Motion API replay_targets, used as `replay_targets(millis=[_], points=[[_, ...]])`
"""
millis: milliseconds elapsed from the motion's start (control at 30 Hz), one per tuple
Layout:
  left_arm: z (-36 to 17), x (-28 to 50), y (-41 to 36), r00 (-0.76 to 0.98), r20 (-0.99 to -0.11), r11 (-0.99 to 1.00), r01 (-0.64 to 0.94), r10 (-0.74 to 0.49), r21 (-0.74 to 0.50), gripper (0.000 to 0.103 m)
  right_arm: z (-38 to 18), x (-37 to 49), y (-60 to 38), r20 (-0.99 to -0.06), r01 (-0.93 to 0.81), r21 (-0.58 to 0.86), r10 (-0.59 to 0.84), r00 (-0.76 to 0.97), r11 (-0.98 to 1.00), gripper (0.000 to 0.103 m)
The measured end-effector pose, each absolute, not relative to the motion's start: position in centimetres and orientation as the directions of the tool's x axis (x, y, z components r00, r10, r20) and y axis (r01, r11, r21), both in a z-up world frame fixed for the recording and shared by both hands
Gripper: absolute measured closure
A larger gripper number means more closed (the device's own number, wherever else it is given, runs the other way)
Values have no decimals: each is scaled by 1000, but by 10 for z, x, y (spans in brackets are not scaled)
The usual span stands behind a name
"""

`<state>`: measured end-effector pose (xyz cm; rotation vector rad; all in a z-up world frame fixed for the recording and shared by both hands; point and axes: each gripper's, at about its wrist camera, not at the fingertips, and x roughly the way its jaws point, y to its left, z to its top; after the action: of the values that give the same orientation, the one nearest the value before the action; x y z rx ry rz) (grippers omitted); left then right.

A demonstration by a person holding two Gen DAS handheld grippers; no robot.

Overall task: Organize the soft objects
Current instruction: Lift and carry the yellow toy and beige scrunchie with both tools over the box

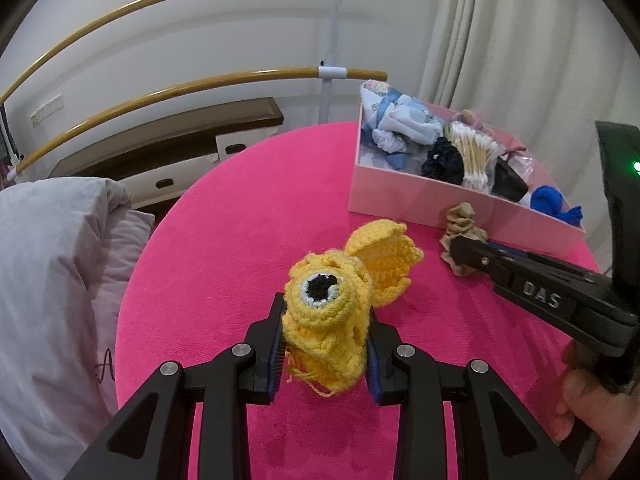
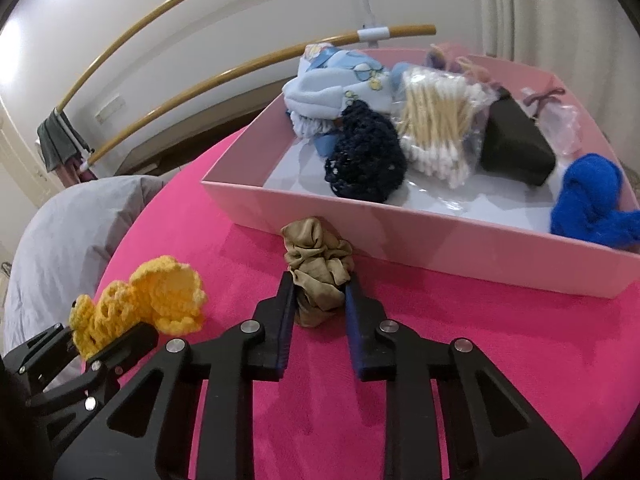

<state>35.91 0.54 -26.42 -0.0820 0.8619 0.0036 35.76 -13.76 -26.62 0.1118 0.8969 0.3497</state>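
Observation:
My left gripper (image 1: 326,312) is shut on a yellow crochet toy (image 1: 332,304) with a black eye, over the pink table; the toy also shows in the right wrist view (image 2: 140,308). My right gripper (image 2: 318,286) is closed around a beige bunched stocking (image 2: 318,268) that lies on the table against the front wall of the pink box (image 2: 400,240). The stocking (image 1: 460,226) and the right gripper (image 1: 466,254) also show in the left wrist view, in front of the box (image 1: 400,196).
The box holds a light blue cloth (image 2: 340,88), a navy net (image 2: 364,160), a bag of cotton swabs (image 2: 436,120), a black pouch (image 2: 516,148) and blue yarn (image 2: 588,204). A grey cushion (image 1: 52,280) lies left of the round pink table (image 1: 224,240). Wooden rails (image 1: 160,96) stand behind.

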Motion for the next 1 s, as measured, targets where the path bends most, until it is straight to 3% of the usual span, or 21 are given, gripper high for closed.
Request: replay_targets(millis=[1000], points=[[-191,282,-41,727,-677,994,84,-110,-72,73,-169,234,-224,-607,-212,221,304,734,952,82]])
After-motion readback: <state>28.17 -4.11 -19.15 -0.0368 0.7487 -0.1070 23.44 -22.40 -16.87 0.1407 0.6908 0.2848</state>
